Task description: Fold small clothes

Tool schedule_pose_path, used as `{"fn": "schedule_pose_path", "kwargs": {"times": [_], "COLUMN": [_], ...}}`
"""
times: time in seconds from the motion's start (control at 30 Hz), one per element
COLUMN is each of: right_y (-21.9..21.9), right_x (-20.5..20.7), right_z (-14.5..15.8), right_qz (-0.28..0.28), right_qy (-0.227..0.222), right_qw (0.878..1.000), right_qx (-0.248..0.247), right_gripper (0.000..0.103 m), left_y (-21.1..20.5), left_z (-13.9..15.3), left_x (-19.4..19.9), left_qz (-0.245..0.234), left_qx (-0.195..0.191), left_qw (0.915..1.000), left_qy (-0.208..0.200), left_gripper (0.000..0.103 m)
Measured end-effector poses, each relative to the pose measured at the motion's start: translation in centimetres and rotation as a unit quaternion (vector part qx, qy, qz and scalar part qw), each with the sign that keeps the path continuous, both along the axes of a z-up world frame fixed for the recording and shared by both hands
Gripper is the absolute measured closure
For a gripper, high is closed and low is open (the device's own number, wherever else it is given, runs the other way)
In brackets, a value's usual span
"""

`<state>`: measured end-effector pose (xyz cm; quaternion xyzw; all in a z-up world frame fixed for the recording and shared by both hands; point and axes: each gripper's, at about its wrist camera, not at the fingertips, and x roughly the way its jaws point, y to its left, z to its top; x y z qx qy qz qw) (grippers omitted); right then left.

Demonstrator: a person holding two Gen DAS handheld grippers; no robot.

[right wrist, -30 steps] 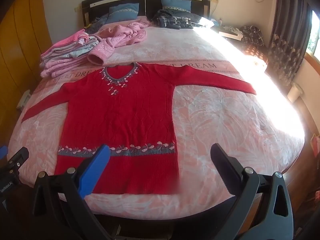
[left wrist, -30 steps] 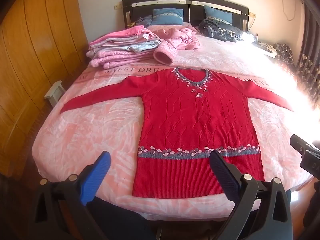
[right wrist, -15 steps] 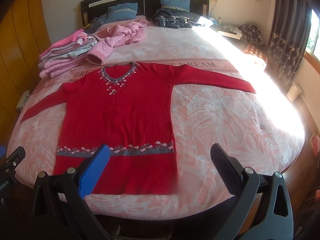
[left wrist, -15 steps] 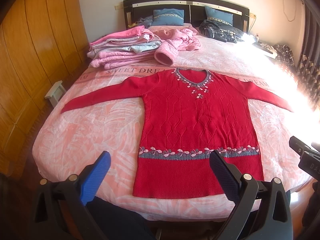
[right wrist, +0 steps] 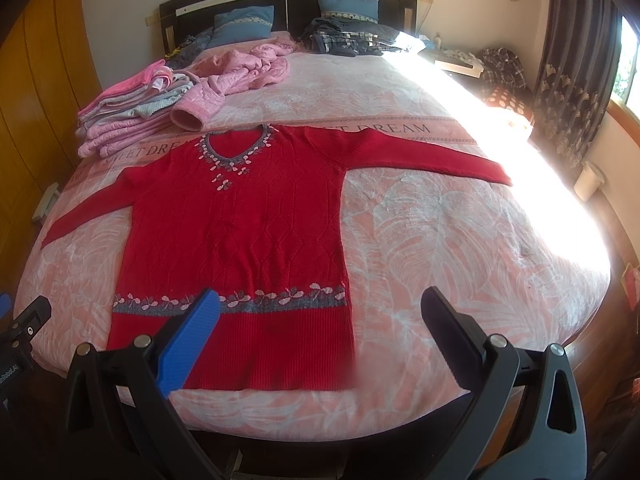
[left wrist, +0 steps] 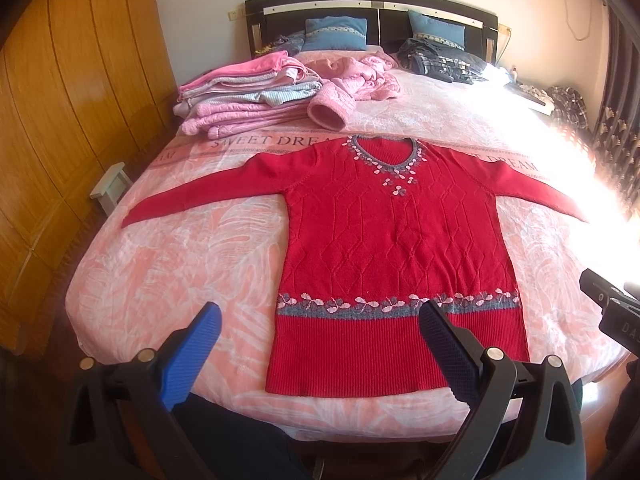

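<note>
With both tongs, left (left wrist: 320, 344) and right (right wrist: 320, 332), agape and empty, we should pinch the red sweater's (left wrist: 396, 248) sleeve cuffs first; the right cuff probably sits in glare.

Ribbed knit sweater (left wrist: 396, 248), glossy wood wardrobe (left wrist: 60, 120)

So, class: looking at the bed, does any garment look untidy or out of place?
Yes. A pink garment lies crumpled near the pillows, one cuff spilling toward the folded pile. The red sweater lies flat, sleeves spread, unfolded.
</note>
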<state>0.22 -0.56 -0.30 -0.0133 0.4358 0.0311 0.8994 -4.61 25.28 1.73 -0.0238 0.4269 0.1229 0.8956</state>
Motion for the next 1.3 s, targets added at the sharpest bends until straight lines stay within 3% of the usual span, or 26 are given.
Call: {"fn": "schedule_pose_path", "kwargs": {"times": [1.3], "right_y": [-0.33], "right_x": [0.62], "right_z": [0.43], "right_qz": [-0.004], "right_qy": [-0.005], "right_qw": [1.000], "right_qx": [0.009], "right_gripper": [0.003], "left_y": [-0.04], "left_z": [0.05], "left_x": [0.15], "left_qz": [-0.001], "left_qx": [0.004], "left_qw": [1.0000], "left_qy": [0.001], "left_gripper": [0.004]}}
